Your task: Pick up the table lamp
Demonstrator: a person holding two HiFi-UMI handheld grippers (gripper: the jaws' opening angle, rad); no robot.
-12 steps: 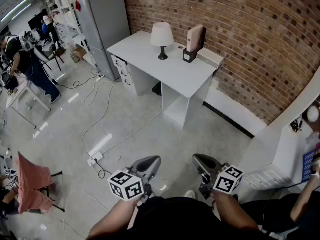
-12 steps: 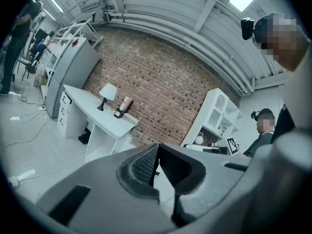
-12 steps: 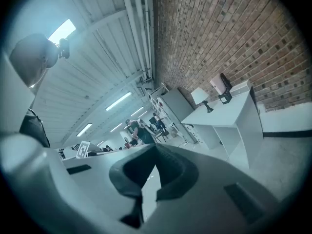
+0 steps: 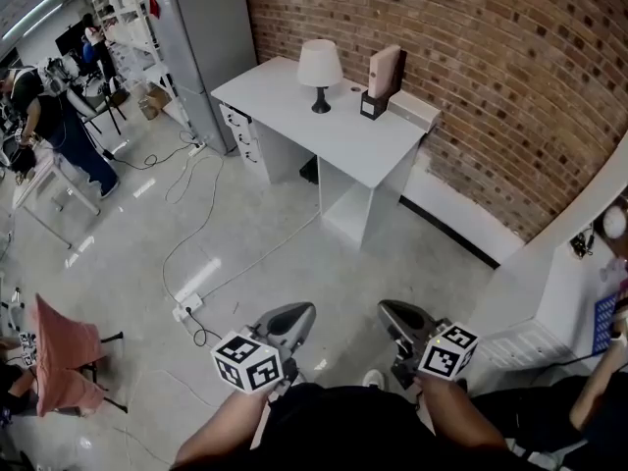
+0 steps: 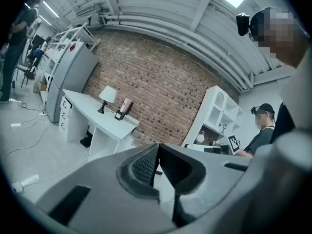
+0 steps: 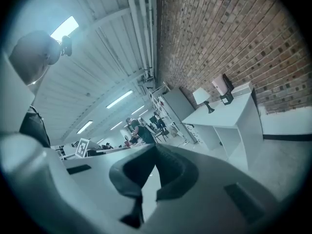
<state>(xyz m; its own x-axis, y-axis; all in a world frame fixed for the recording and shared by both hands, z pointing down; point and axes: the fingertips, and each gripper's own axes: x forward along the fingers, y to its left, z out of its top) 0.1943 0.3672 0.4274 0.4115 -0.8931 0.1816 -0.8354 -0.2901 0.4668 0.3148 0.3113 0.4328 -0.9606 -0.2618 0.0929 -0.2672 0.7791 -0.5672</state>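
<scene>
Table lamp standing upright on the white worktop, well away from me across the floor.

I see a white, slightly tapered shade on a slim dark stem with a small round dark base. The lamp stands straight, nothing touching it, towards the back of the worktop near the brick wall. A dark stand holding a pale upright block sits just beside it on the right, clearly apart from it.
</scene>
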